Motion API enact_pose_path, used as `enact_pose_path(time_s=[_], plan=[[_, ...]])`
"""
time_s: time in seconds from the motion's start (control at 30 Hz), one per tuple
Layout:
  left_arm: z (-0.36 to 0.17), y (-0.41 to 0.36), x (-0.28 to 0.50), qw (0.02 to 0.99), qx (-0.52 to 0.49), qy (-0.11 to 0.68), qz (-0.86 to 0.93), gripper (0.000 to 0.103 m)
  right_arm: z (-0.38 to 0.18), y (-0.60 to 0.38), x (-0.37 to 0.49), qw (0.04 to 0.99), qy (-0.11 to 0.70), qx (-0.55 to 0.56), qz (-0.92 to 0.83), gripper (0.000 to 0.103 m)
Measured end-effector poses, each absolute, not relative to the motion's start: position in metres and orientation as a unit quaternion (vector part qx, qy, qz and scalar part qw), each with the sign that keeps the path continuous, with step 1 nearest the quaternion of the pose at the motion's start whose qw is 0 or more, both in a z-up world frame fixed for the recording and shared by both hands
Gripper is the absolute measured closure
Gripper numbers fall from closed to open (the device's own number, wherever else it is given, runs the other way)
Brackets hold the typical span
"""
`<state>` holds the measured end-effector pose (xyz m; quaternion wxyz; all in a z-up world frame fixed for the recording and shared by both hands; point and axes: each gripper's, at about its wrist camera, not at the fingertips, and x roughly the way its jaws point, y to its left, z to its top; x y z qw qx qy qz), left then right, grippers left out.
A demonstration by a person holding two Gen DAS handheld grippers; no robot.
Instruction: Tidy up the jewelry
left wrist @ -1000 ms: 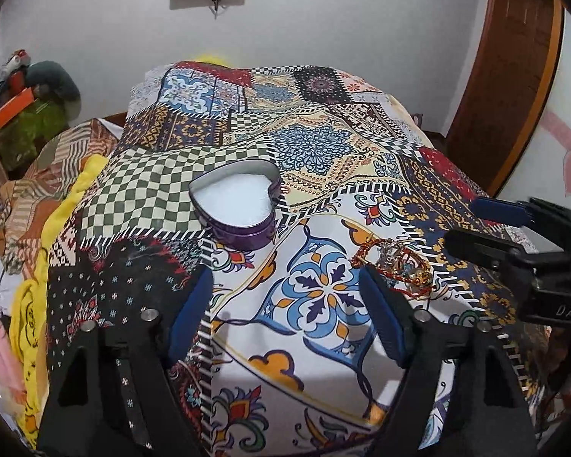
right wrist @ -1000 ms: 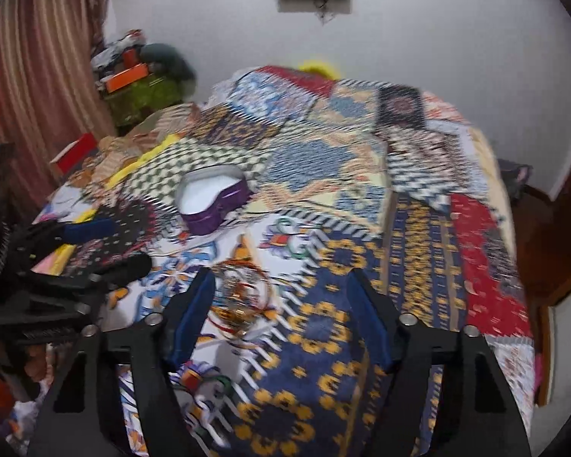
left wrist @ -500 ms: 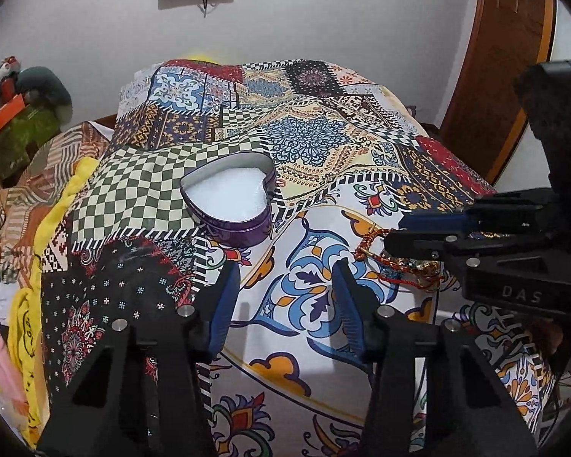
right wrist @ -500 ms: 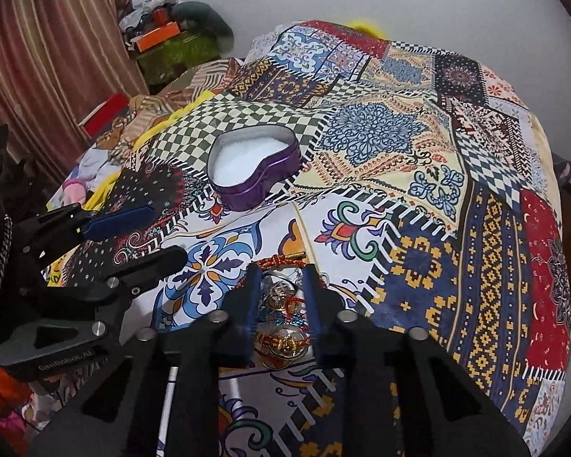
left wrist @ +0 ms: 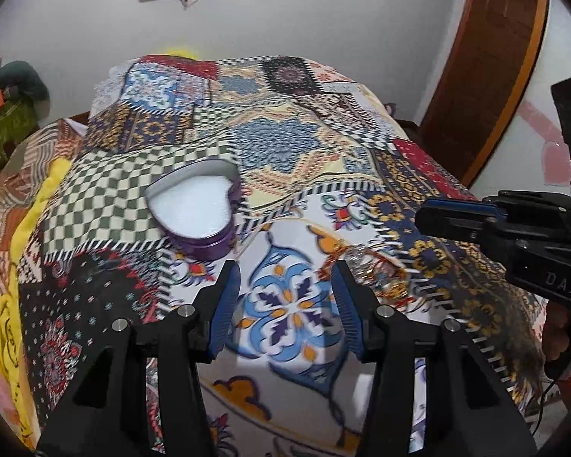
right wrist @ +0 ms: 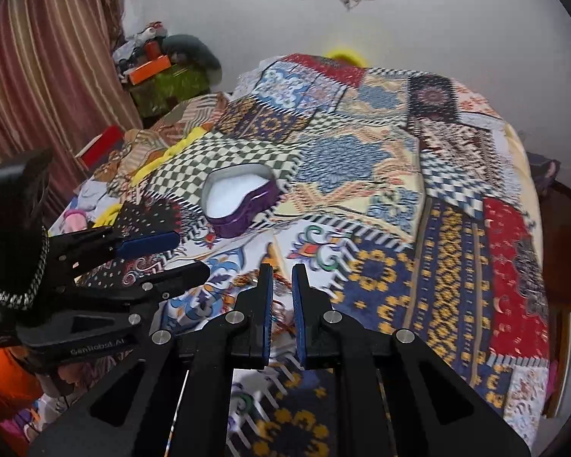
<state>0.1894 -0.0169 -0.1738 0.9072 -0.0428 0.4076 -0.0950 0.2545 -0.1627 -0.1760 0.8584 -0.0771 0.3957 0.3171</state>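
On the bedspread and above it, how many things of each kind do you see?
Heart-shaped tin: 1
Pile of jewelry: 1
Grippers: 2, the left gripper and the right gripper
Total: 4

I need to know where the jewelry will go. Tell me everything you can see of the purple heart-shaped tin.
The purple heart-shaped tin is a shallow metal-looking box with glossy purple walls and a silvery rim. It has no lid on, and its inside looks white, like a pad or lining, with no jewelry in it. It sits flat on the patchwork bedspread, at the edge of the green-and-white checkered patch, and nothing else touches it. Both hand-held grippers are apart from it, nearer the camera.
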Motion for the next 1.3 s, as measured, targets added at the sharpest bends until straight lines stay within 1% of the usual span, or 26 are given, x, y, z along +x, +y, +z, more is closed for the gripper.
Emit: enact_pose_path(time_s=[0.07,0.1,0.13,0.17,0.2,0.23,0.27,0.33,0.47,0.5,0.53,0.7,0.97,1.1,1.3], plan=[[-0.17,-0.023,0.191,0.907,-0.038,0.405,-0.106,0.058,-0.176,-0.167,0.252,0.865,0.392,-0.09,0.301,0.093],[-0.168,-0.027,0.193,0.907,-0.033,0.403,-0.113,0.062,-0.177,-0.169,0.251,0.867,0.391,-0.097,0.294,0.089],[-0.168,-0.031,0.195,0.907,-0.029,0.403,-0.118,0.066,-0.179,-0.171,0.25,0.867,0.393,-0.099,0.29,0.081],[-0.167,-0.035,0.197,0.906,-0.026,0.405,-0.125,0.067,-0.179,-0.173,0.249,0.867,0.394,-0.098,0.289,0.076],[-0.168,-0.039,0.2,0.904,-0.025,0.407,-0.13,0.069,-0.18,-0.176,0.248,0.868,0.394,-0.095,0.288,0.066],[-0.169,-0.041,0.202,0.902,-0.026,0.41,-0.134,0.069,-0.181,-0.179,0.247,0.868,0.394,-0.092,0.288,0.059],[-0.171,-0.045,0.205,0.899,-0.028,0.414,-0.142,0.07,-0.181,-0.181,0.247,0.869,0.393,-0.091,0.286,0.058],[-0.176,-0.051,0.21,0.893,-0.03,0.422,-0.152,0.073,-0.183,-0.183,0.247,0.87,0.393,-0.089,0.284,0.058],[-0.182,-0.058,0.218,0.886,-0.035,0.434,-0.16,0.077,-0.185,-0.192,0.248,0.869,0.398,-0.083,0.281,0.058],[-0.183,-0.058,0.22,0.884,-0.037,0.437,-0.163,0.081,-0.187,-0.193,0.248,0.869,0.399,-0.082,0.28,0.058],[-0.185,-0.058,0.221,0.882,-0.039,0.439,-0.167,0.083,-0.189,-0.195,0.249,0.869,0.401,-0.082,0.279,0.058],[-0.182,-0.057,0.219,0.888,-0.041,0.427,-0.167,0.083,-0.195,-0.199,0.247,0.866,0.408,-0.079,0.278,0.058],[-0.15,-0.032,0.201,0.91,-0.058,0.381,-0.155,0.083,-0.193,-0.19,0.248,0.859,0.412,-0.079,0.295,0.058],[-0.148,-0.016,0.195,0.909,-0.073,0.383,-0.149,0.083,-0.194,-0.179,0.253,0.85,0.419,-0.082,0.309,0.058],[-0.161,0.002,0.186,0.896,-0.105,0.402,-0.156,0.083,-0.202,-0.167,0.25,0.84,0.429,-0.093,0.319,0.058]])
